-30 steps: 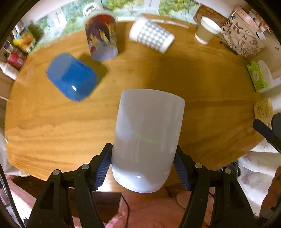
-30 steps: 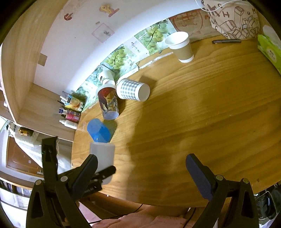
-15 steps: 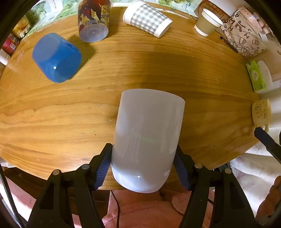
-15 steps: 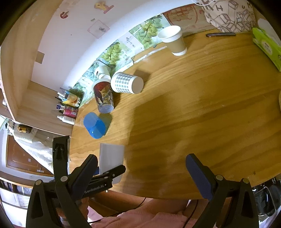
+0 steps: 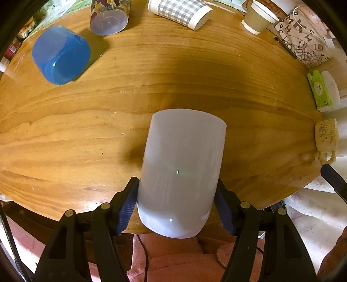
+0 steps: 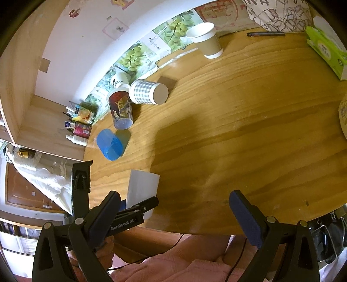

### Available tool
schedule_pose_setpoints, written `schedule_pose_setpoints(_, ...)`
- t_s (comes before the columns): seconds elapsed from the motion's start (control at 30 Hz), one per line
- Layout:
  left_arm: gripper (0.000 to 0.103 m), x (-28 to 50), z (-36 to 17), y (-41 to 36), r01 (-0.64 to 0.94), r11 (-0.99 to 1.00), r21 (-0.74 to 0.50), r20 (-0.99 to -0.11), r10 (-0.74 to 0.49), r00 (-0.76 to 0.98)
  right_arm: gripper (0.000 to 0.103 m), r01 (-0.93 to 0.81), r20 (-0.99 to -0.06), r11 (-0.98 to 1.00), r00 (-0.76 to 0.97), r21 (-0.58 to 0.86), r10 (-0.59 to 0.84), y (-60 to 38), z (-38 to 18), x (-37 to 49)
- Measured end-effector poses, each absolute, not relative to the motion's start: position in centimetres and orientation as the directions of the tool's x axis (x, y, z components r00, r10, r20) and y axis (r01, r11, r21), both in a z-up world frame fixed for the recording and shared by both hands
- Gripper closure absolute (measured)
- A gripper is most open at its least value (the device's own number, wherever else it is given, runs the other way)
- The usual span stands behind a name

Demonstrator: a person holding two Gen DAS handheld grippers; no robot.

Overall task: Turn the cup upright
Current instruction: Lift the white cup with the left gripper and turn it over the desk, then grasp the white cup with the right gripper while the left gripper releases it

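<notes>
Left wrist view: your left gripper (image 5: 176, 206) is clamped on the white cup (image 5: 182, 171), blue pads pressing both sides near its rounded closed end. That closed end faces the camera, the far end points out over the wooden table (image 5: 151, 86), near the front edge. I can't tell from here whether the cup touches the wood. Right wrist view shows the same cup (image 6: 142, 193) at the near left edge of the table (image 6: 238, 130), standing roughly vertical with your left gripper (image 6: 138, 211) around its lower part.

Your right gripper (image 6: 175, 214) has its jaws spread wide, nothing between them, hovering over the front table edge.

Further out on the left: a blue cup (image 5: 61, 55) lying on its side. Behind it a printed cup (image 5: 109, 16) with its closed end facing up toward the camera, then a checked cup (image 5: 180, 12) on its side. A paper cup (image 5: 259, 18) stands upright at the back right, next to a patterned bag (image 5: 303, 43). A black pen (image 5: 285, 47) lies just in front of the bag. A green tissue pack (image 5: 319, 92) and a beige mug (image 5: 326, 137) sit at the right edge.
</notes>
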State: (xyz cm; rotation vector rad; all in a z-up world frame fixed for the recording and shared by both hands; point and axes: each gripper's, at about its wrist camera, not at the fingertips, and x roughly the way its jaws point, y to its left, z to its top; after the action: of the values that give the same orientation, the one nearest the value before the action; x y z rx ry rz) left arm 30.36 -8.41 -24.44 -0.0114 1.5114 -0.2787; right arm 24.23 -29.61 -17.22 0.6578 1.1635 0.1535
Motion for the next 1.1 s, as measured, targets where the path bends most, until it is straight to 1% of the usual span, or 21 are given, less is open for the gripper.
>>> schedule_pose_setpoints(0.27, 0.031, 30.1, -24.7, -8.5, 0.168, 0.969, -0.181, -0.982, -0.186, 0.016, 0.002, 0.226, -0.8, 0.8, 0.406, 0.556, 0.441, -30.0, -17.4, 23.5)
schedule_pose_setpoints(0.33, 0.025, 29.8, -24.8, -8.8, 0.169, 0.968, -0.185, -0.982, -0.189, 0.009, 0.002, 0.225, -0.8, 0.799, 0.403, 0.557, 0.445, -29.8, -17.5, 23.6)
schedule_pose_setpoints(0.43, 0.022, 29.3, -24.8, -8.7, 0.17, 0.967, -0.191, -0.981, -0.195, 0.008, 0.002, 0.218, -0.799, 0.799, 0.398, 0.56, 0.451, -29.7, -17.6, 23.4)
schedule_pose_setpoints(0.67, 0.021, 27.5, -24.9, -8.5, 0.174, 0.967, -0.186, -0.982, -0.188, -0.002, 0.002, 0.211, -0.796, 0.79, 0.367, 0.575, 0.481, -29.3, -18.3, 23.1)
schedule_pose_setpoints(1.1, 0.021, 24.0, -24.3, -6.9, 0.155, 0.97, -0.187, -0.98, -0.195, 0.039, 0.002, 0.194, -0.773, 0.76, 0.311, 0.621, 0.553, -28.5, -20.0, 22.4)
